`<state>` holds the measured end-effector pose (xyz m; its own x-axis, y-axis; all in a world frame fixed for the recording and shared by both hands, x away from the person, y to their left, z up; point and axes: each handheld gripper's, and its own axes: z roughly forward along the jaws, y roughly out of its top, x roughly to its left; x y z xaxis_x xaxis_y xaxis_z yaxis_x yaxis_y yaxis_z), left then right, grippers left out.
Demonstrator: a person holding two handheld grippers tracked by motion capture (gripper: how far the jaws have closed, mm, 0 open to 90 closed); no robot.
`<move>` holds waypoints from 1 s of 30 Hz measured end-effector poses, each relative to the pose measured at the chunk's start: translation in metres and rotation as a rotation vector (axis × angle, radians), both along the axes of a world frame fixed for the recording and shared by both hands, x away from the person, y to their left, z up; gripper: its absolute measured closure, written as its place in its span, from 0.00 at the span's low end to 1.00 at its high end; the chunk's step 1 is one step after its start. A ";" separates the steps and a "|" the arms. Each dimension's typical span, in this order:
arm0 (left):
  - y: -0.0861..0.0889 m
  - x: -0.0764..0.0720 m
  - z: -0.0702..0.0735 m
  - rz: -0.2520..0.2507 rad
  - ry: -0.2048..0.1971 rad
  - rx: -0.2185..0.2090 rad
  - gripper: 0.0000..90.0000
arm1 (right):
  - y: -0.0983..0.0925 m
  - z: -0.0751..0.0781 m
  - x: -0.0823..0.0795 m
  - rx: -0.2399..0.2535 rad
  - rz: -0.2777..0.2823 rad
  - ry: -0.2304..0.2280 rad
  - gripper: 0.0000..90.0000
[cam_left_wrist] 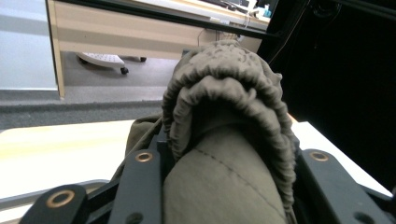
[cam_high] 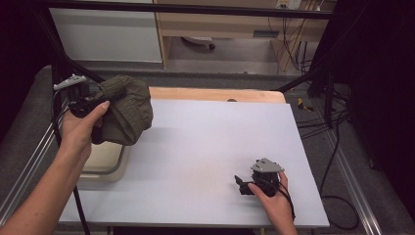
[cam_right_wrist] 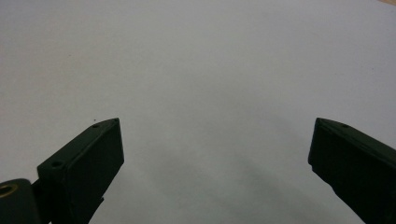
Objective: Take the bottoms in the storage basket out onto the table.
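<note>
A: What step is this?

B: A carry, I judge. The table (cam_high: pixel 205 161) is bare at centre; at its nine o'clock edge, above a beige bin (cam_high: pixel 105 161), the left gripper (cam_high: pixel 93 105) holds an olive garment (cam_high: pixel 125 115), jaws clamped on it.

A: Next?

B: Probably setting it down and releasing. The right gripper (cam_high: pixel 243 186), at five o'clock, rests wide and unloaded.

A: The garment?

B: Bunched, with a gathered elastic hem (cam_left_wrist: pixel 233 100).

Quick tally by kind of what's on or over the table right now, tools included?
Olive-green cloth garment, bunched in the left tool: 1
Beige tub at the table's left edge: 1
Handheld tools: 2, the left tool and the right tool
Total: 4
</note>
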<state>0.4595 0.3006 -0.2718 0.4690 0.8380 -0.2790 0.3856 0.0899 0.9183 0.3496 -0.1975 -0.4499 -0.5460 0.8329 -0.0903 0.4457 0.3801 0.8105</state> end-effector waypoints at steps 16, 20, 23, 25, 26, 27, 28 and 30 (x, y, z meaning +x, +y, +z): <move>-0.023 0.011 -0.024 -0.016 0.052 0.009 0.64 | 0.000 -0.001 0.002 -0.007 0.006 0.001 0.05; -0.027 0.012 -0.028 -0.024 0.058 0.013 0.64 | 0.000 -0.001 0.002 -0.005 0.004 0.003 0.05; -0.030 0.013 -0.030 -0.030 0.059 0.011 0.64 | 0.001 -0.001 0.002 -0.002 -0.001 0.006 0.05; -0.031 0.013 -0.031 -0.032 0.060 0.012 0.64 | 0.001 -0.001 0.003 -0.002 -0.001 0.007 0.05; -0.032 0.014 -0.032 -0.032 0.059 0.011 0.64 | 0.002 -0.001 0.004 -0.008 0.003 0.007 0.05; -0.032 0.014 -0.033 -0.032 0.059 0.012 0.64 | 0.002 -0.001 0.004 -0.010 0.003 0.007 0.05; -0.033 0.015 -0.034 -0.034 0.061 0.011 0.64 | 0.003 -0.001 0.004 -0.008 0.003 0.007 0.05; -0.034 0.016 -0.036 -0.036 0.070 0.014 0.64 | 0.004 -0.001 0.004 -0.012 0.004 0.002 0.05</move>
